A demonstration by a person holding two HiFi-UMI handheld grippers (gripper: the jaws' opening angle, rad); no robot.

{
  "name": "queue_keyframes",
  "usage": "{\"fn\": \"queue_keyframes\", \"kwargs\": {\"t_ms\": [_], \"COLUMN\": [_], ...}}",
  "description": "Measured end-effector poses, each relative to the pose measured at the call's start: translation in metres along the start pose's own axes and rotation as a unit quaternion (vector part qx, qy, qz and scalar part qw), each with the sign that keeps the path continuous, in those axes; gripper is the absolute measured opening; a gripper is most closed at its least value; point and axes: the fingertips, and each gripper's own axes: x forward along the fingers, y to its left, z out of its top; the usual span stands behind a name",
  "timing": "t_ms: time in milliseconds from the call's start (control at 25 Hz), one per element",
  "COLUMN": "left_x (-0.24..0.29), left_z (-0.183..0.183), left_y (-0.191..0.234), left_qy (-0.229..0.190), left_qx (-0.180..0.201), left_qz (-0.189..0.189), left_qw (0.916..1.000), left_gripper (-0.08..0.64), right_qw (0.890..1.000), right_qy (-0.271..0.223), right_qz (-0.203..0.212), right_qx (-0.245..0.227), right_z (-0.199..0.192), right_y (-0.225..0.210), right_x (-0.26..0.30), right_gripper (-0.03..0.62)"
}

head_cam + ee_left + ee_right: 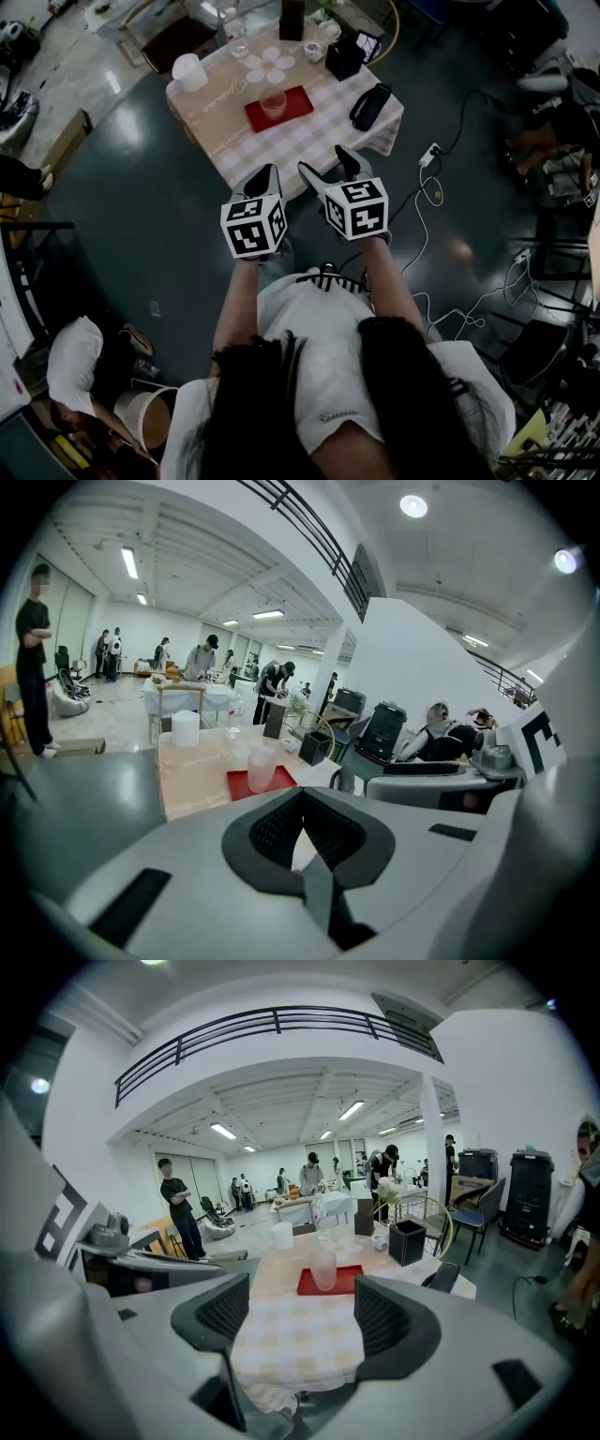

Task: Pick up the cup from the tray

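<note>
My right gripper (325, 161) is spread wide with nothing between its jaws. My left gripper (265, 173) is empty too, its tips pinched together. I hold both by the near edge of the checked table (314, 136). They are well apart from the translucent cup (273, 102), plastic I think, which stands upright on the red tray (298, 98).

A: What does your table (281, 155) carry?

B: Ahead of you, a checked cloth (323, 131) covers it. On that lies a red tray (298, 101) near the middle. A white tub (189, 72) stands at your left corner, a black pouch (370, 106) at the right edge, and a black box (344, 58) and flower-shaped mat (273, 64) farther back.
</note>
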Motion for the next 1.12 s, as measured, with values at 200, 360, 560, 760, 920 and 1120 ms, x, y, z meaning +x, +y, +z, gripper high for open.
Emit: {"fn": "queue_keyframes", "kwargs": {"t_ms": [200,360,560,760,920,1120], "left_x": [0.024,0.041,0.061,0.076,0.092,0.103], "left_z": [0.034,0.055,0.070,0.081,0.086,0.084], "left_y": [0.026,0.050,0.079,0.100,0.115,0.127], "left_qy": [-0.012,-0.014,0.005,0.013,0.021,0.036], "left_qx": [-0.003,-0.005,-0.007,0.001,-0.001,0.000], "left_qz": [-0.002,0.000,0.001,-0.021,-0.034,-0.032], "left_qw": [0.9999,0.9999,1.0000,0.9997,0.9992,0.9988], "left_gripper": [0.005,0.005,0.005,0.005,0.005,0.005], "right_qw": [1.000,1.000,1.000,0.999,0.997,0.996], "right_qy": [0.005,0.009,0.019,0.044,0.058,0.081], "right_qz": [0.000,0.004,0.000,-0.011,-0.017,-0.025], "right_qx": [-0.007,-0.015,-0.017,-0.028,-0.036,-0.035], "right_z": [0.023,0.038,0.050,0.050,0.052,0.046], "right_y": [-0.003,0.001,0.004,0.005,0.001,-0.003], "right_x": [0.039,0.070,0.105,0.137,0.158,0.178], "right_gripper": [0.345,0.359,0.368,0.380,0.387,0.390]}}
